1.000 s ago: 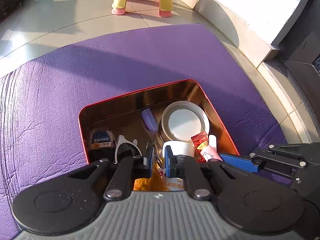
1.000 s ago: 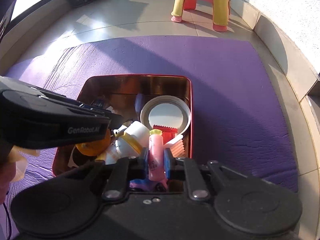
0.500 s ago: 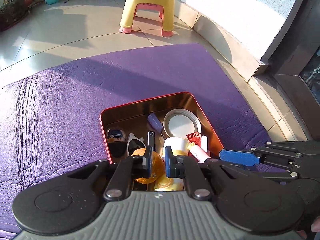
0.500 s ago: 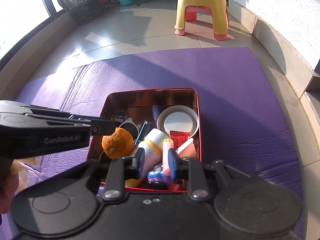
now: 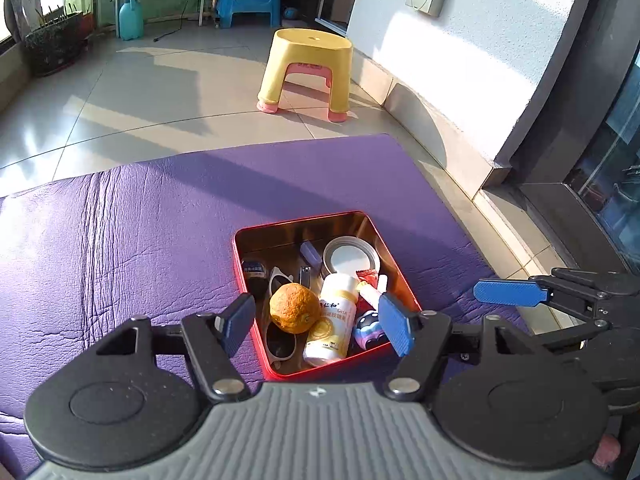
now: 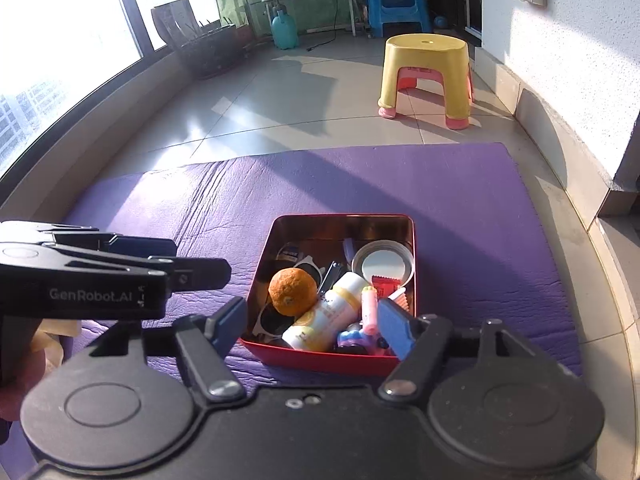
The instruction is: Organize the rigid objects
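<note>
A red tin box [image 5: 405, 285] [image 6: 413, 248] sits on a purple mat [image 5: 120, 248] [image 6: 460, 208]. It holds an orange fruit [image 5: 294, 308] [image 6: 292, 290], a white and yellow bottle [image 5: 334, 316] [image 6: 326, 314], a round white lid [image 5: 350, 258] [image 6: 383, 262], sunglasses [image 5: 280, 346], a pink tube [image 6: 369, 308] and other small items. My left gripper [image 5: 316, 326] is open and empty, raised above the near edge of the box. My right gripper [image 6: 310, 326] is open and empty, above the box's near edge.
A yellow and pink stool [image 5: 306, 70] [image 6: 426, 76] stands on the tiled floor beyond the mat. A blue stool [image 6: 394, 0], a blue spray bottle [image 5: 131, 18] and a potted plant [image 5: 52, 40] stand further back. A white wall [image 5: 480, 60] runs along the right.
Both grippers have opened and pulled up and back from the box. The pink tube that the right gripper held now lies in the box.
</note>
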The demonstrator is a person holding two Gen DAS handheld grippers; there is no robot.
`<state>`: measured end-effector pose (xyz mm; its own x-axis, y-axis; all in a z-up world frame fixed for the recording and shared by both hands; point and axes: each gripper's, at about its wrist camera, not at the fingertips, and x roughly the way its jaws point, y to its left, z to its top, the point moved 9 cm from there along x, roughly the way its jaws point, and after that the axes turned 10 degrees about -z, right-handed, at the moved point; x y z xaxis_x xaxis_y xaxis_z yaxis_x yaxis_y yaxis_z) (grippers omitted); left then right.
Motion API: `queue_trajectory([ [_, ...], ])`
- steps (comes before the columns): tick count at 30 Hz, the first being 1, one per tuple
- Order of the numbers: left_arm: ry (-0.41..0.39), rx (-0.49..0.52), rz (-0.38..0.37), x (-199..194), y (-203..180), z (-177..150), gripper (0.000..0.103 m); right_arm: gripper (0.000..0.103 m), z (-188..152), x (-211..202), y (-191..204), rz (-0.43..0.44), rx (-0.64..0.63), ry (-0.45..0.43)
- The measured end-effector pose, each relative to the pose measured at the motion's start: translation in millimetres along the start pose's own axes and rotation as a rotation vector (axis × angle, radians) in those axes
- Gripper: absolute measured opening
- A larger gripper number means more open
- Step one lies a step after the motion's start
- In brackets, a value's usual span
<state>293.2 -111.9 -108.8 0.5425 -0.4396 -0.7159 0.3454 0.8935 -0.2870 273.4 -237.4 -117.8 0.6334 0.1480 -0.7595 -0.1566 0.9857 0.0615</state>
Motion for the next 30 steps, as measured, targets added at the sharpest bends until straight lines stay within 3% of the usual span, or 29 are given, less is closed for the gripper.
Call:
queue_trajectory([
  [7, -0.032, -0.023, -0.017, -33, -6, -10, 0.075, 0.088, -3, -40, 11, 0.025, -0.025, -0.044],
  [14, -0.028, -0.032, -0.027, -54, -14, -30, 0.087, 0.102, -9, -68, 11, 0.033, 0.036, -0.099],
  [19, -0.033, -0.021, -0.034, -68, -18, -43, 0.103, 0.103, -6, -84, 12, 0.039, 0.057, -0.138],
  [30, -0.058, 0.013, -0.022, -87, -22, -54, 0.103, 0.103, -14, -97, 24, 0.054, 0.085, -0.159],
])
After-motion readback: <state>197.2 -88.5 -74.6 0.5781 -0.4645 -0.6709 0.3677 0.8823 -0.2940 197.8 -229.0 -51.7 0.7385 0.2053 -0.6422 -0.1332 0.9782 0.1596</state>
